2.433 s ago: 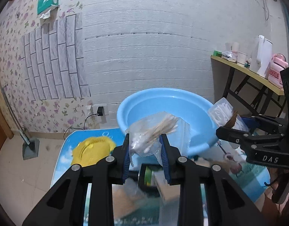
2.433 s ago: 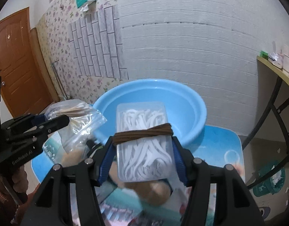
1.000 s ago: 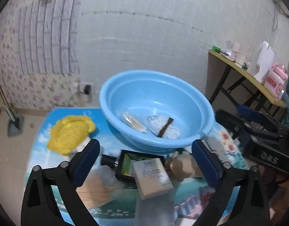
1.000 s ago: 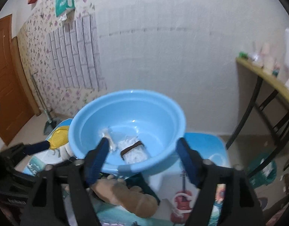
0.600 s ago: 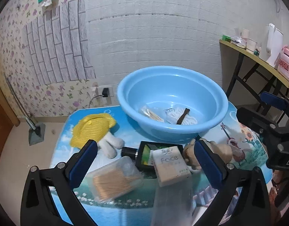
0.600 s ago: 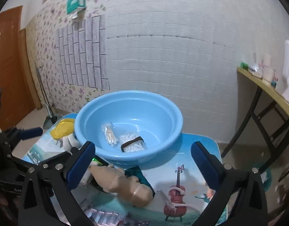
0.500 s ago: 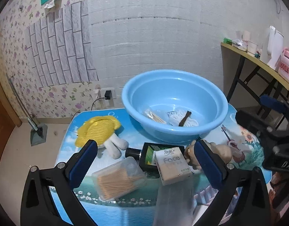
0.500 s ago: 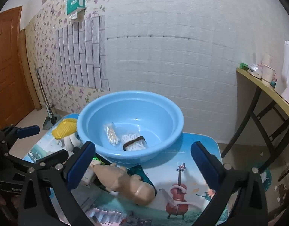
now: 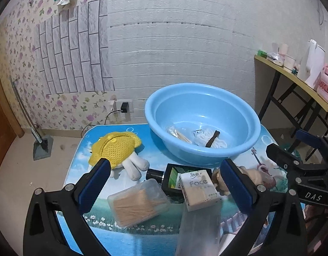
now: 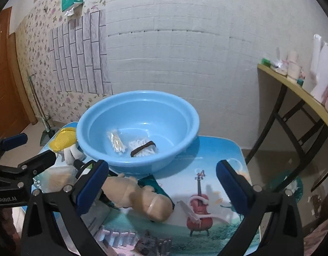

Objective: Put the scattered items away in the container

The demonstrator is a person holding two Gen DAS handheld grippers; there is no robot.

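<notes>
A blue basin [image 9: 245,115] stands at the back of the small table; it also shows in the right wrist view [image 10: 185,111]. In it lie a bag of cotton swabs [image 9: 177,134] and a clear box of white floss picks [image 9: 209,141]. In front of it lie a yellow plush toy [image 9: 115,148], a clear box of toothpicks [image 9: 138,205], a "Face" tissue pack [image 9: 199,186], a dark bottle [image 9: 171,176] and a tan plush toy [image 10: 140,196]. My left gripper [image 9: 164,181] is open and empty above these. My right gripper [image 10: 162,181] is open and empty.
The table top [image 10: 219,153] has a blue picture print. A side table [image 9: 292,79] with cups and a pink box stands at the right. A wall socket with a plug [image 9: 124,107] is behind. A dustpan [image 9: 41,147] stands on the floor at left.
Both grippers let go of the swab bag and the floss box into the basin, opened wide and drew back and up from it.
</notes>
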